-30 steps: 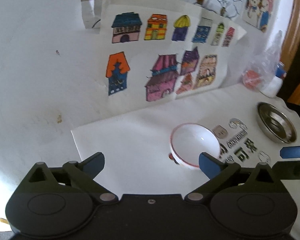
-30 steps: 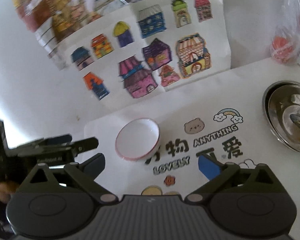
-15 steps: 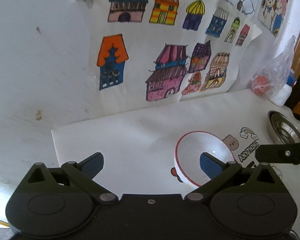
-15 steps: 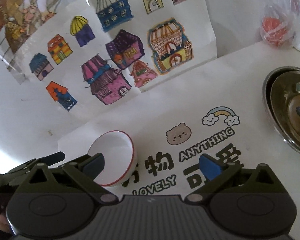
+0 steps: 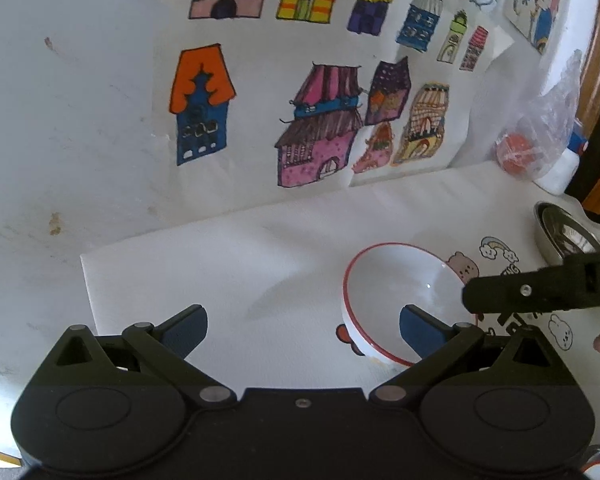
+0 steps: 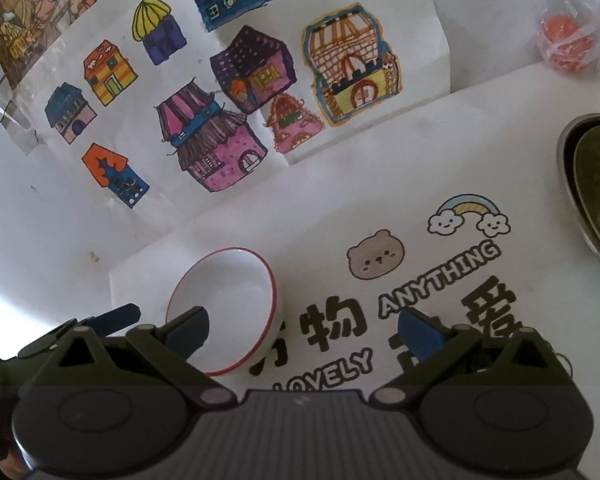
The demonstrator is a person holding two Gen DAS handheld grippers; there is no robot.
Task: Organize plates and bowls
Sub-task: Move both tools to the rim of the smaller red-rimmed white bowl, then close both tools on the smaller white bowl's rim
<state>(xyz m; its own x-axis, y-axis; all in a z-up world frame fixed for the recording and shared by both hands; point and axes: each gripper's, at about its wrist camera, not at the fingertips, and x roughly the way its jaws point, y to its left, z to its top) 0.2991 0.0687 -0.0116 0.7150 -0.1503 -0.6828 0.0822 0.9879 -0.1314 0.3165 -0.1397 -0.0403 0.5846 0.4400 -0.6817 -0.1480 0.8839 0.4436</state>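
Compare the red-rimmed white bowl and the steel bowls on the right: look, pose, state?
The white bowl is matte white with a thin red rim; the steel bowls are bare, reflective metal. The white bowl sits alone on the printed mat, flanked by both grippers; the steel ones look nested, with no gripper near. Both are upright on the same mat.

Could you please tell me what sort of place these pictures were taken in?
Probably a home, perhaps a child's table or play corner. Hand-coloured house drawings are stuck on the white wall, a cartoon mat covers the table, and a red-rimmed bowl and metal dishes sit on it.
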